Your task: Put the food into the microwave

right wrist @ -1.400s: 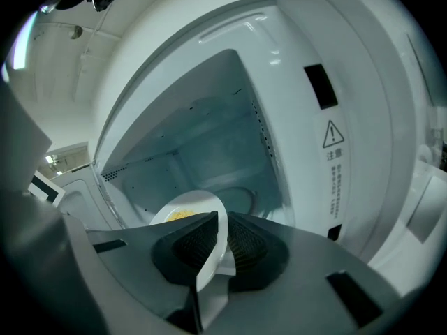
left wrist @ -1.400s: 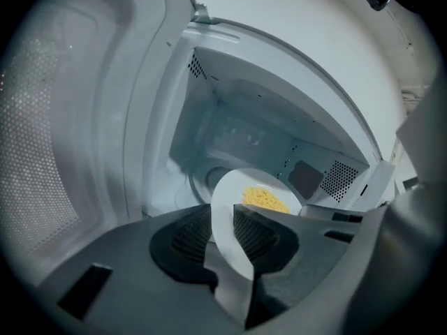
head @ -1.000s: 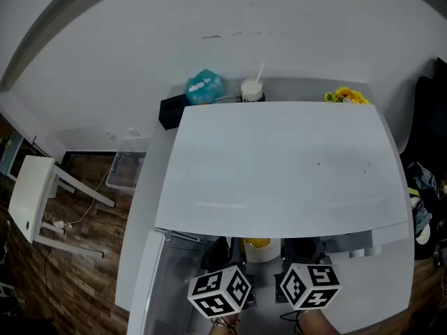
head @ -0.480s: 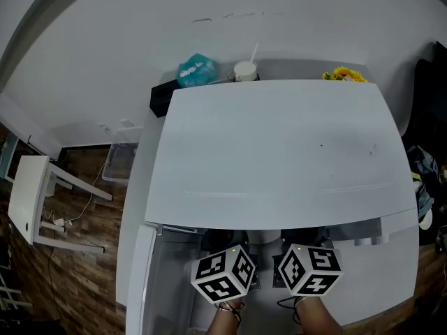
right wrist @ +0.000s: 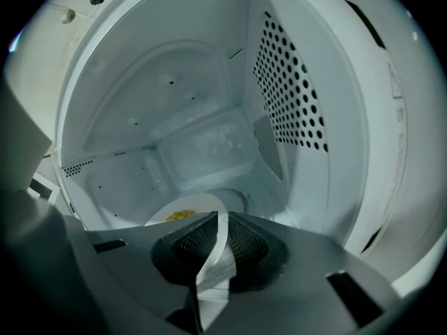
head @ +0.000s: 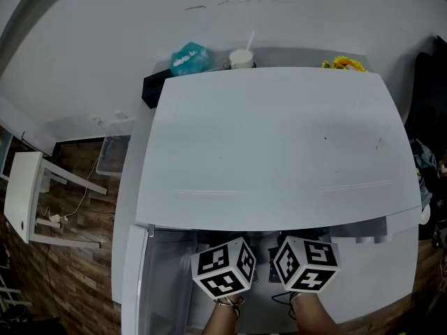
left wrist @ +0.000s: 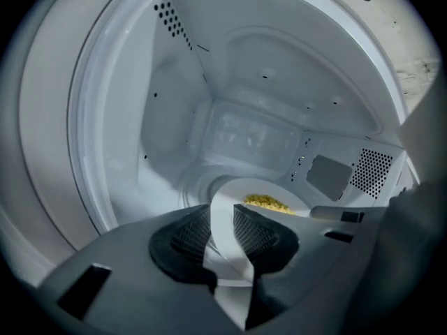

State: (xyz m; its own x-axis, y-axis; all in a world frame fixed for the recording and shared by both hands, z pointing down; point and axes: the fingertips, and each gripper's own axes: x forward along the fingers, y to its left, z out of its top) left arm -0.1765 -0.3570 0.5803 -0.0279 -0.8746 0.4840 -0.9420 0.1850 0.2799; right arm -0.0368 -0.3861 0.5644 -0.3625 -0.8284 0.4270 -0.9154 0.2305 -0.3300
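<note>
A white plate [left wrist: 246, 190] with yellow food [left wrist: 265, 202] is inside the white microwave cavity [left wrist: 230, 117], low over its floor. My left gripper [left wrist: 222, 225] is shut on the plate's near rim. In the right gripper view the same plate [right wrist: 192, 206] and food [right wrist: 180, 216] show, and my right gripper [right wrist: 215, 239] is shut on its rim too. In the head view only the two marker cubes, left [head: 223, 276] and right [head: 305, 262], show below the microwave's top [head: 272, 145]. The plate and jaws are hidden under it there.
The microwave door [head: 150, 285] hangs open at the left. Perforated vents line the right wall [right wrist: 290, 82]. Behind the microwave stand a teal bag [head: 187, 59], a cup with a straw [head: 241, 58], yellow flowers [head: 342, 64] and a black box [head: 154, 86]. A white table [head: 24, 194] stands on the floor at the left.
Both grippers have gone forward into the microwave with the plate. The food showed below the microwave's front edge a second ago and is now hidden in the head view.
</note>
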